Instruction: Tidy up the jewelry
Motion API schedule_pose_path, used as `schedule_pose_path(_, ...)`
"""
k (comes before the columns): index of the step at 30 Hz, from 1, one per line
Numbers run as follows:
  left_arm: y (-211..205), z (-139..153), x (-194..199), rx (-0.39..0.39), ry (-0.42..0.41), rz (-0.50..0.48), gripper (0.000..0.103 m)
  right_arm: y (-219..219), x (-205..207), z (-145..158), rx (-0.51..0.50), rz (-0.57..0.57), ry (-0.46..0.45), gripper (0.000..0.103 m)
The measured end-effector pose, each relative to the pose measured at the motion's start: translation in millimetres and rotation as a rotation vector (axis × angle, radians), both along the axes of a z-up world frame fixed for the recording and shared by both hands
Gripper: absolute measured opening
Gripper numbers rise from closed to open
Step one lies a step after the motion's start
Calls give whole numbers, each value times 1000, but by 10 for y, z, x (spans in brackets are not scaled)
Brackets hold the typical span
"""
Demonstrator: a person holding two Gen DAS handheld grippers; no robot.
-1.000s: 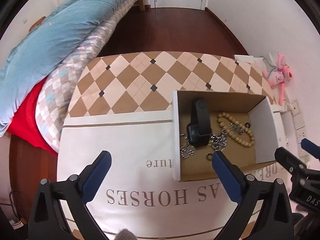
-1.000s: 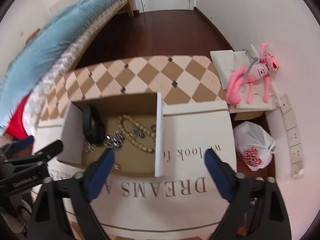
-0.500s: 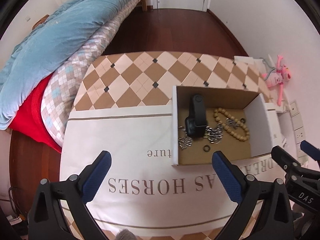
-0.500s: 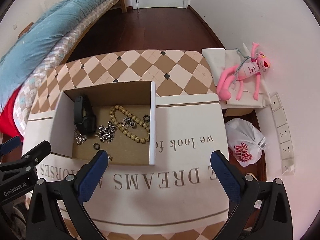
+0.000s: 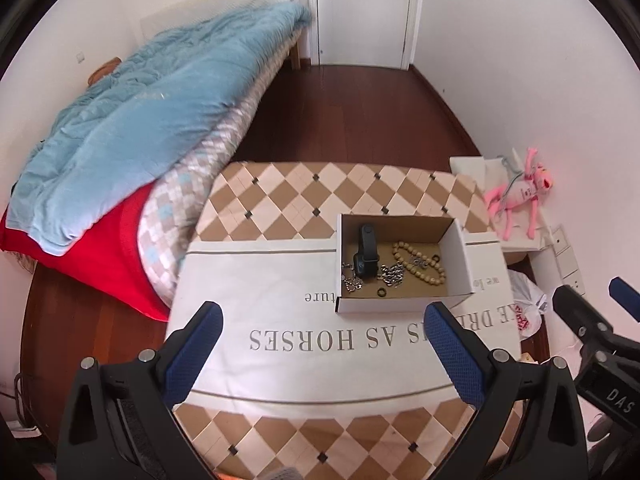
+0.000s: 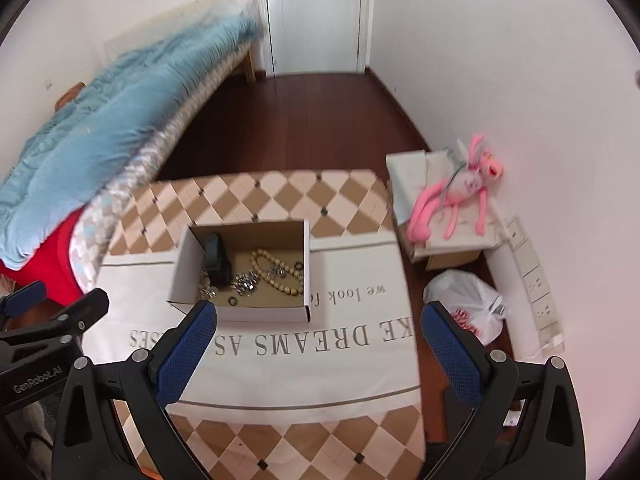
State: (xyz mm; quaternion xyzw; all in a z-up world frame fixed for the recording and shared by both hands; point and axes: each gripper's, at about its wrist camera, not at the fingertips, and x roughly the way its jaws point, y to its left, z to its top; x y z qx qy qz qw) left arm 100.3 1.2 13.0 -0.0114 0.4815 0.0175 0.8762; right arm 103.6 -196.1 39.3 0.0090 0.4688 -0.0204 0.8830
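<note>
Left tongs spread, empty; right tongs spread, empty. Box just ahead of both, holding watch, beads, chains, rings.

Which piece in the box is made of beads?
The tan beaded bracelet, looped right of the black watch; the silver chains are metal links.
</note>
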Motion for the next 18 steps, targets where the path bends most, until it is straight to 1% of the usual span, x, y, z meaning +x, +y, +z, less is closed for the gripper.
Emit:
schedule_pose_path(3, 2, 238, -189, 13, -39, 6, 103, -1, -184, 276, -11, 1, -47, 103)
schedule_pose_path(8, -7, 552, -460, 0, -89, -2, 103, 7, -482, 645, -16, 7, -109, 103)
schedule_pose_path(12, -26, 759, -631, -7, -113, -15, 103, -6, -669, 864, -7, 5, -139, 103)
schedule_pose_path(14, -23, 827, -698, -12, -123, -14, 103, -19, -755, 975, -10, 0, -157, 103)
schedule_pose_path(18, -22, 928, -794, -15, -122, -9, 103, -29, -860, 1100, -9, -7, -175, 103)
